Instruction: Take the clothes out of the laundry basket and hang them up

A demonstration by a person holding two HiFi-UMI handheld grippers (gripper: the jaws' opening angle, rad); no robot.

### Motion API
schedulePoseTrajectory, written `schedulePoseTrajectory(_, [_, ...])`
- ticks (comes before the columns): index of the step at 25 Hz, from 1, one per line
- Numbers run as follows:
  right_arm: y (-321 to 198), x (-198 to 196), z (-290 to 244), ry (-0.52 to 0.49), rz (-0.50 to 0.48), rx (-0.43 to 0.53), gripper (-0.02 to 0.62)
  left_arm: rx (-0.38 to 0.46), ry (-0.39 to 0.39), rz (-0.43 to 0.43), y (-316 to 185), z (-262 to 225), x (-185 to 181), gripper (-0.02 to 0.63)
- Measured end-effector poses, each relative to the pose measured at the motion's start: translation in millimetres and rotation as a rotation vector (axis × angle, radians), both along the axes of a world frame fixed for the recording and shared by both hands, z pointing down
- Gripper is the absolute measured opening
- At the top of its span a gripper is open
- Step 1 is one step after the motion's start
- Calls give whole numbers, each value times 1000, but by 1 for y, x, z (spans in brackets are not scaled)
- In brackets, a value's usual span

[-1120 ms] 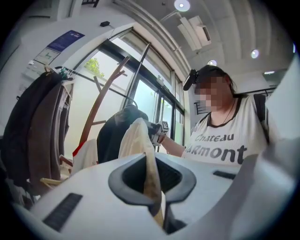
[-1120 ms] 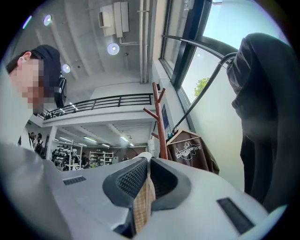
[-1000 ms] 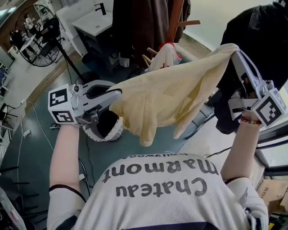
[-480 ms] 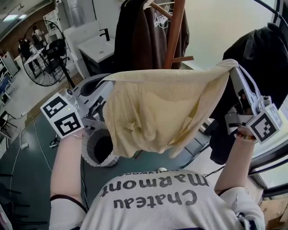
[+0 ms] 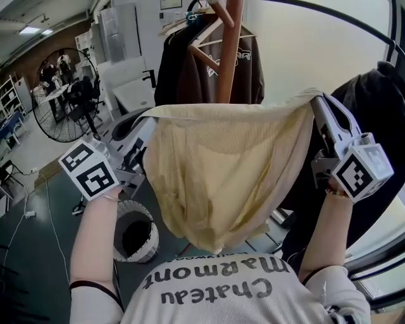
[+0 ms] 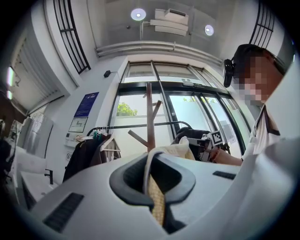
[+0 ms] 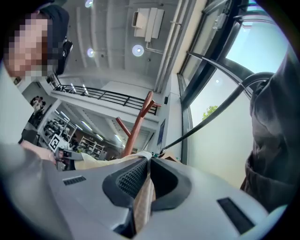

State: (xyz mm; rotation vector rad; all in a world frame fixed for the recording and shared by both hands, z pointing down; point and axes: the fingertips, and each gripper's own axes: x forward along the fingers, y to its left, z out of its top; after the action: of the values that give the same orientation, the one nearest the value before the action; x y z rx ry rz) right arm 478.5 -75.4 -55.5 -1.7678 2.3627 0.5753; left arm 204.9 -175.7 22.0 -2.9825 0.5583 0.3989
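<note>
A pale yellow garment (image 5: 221,171) hangs spread between my two grippers in the head view, its top edge stretched level and its body drooping toward my chest. My left gripper (image 5: 150,115) is shut on the garment's left corner; its own view shows yellow cloth (image 6: 157,204) pinched between the jaws. My right gripper (image 5: 314,96) is shut on the right corner, with cloth (image 7: 143,199) clamped in its jaws. The laundry basket (image 5: 136,233) stands on the floor below my left arm, a round white mesh tub. A wooden coat stand (image 5: 229,50) rises just behind the garment.
Dark brown clothes on hangers (image 5: 202,60) hang on the stand. A black garment (image 5: 373,126) hangs on a dark curved rail (image 5: 342,16) at the right. A standing fan (image 5: 57,95) and a white cabinet (image 5: 126,88) sit at the back left.
Both grippers have risen and lifted the yellow garment, which went from bunched to stretched wide. My view has tilted up, so the stand and hanging clothes show more and the basket sits lower.
</note>
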Motion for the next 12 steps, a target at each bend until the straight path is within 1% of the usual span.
schedulePoseTrajectory(4, [-46, 28, 0, 62, 126, -5, 41, -37, 35, -44, -21, 8, 14, 12])
schedulePoseTrajectory(6, [-68, 40, 9, 85, 165, -27, 41, -56, 42, -65, -29, 16, 18, 12])
schedulePoseTrajectory(12, [-106, 58, 49, 95, 177, -123, 41, -96, 13, -145, -44, 40, 23, 12])
